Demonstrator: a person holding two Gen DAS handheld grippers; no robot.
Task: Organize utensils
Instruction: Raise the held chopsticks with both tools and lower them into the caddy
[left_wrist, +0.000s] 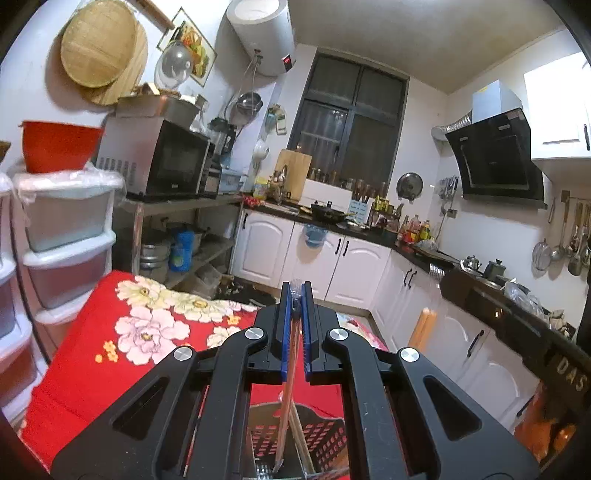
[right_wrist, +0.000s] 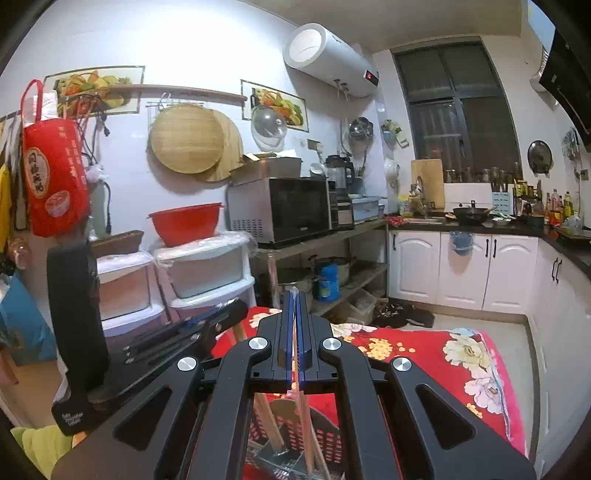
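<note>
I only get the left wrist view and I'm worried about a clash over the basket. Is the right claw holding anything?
Observer: Yes. The right claw is shut on a thin stick-like utensil, gripped between its pads.
Operator: My left claw holds a chopstick over the basket. Is the right one there too?
Observer: Yes, it is directly above the same red perforated basket, and its utensil appears to reach down inside.
Operator: Anything already in there on that side?
Observer: Wooden chopsticks lean in the basket, just left of the right claw's utensil.
</note>
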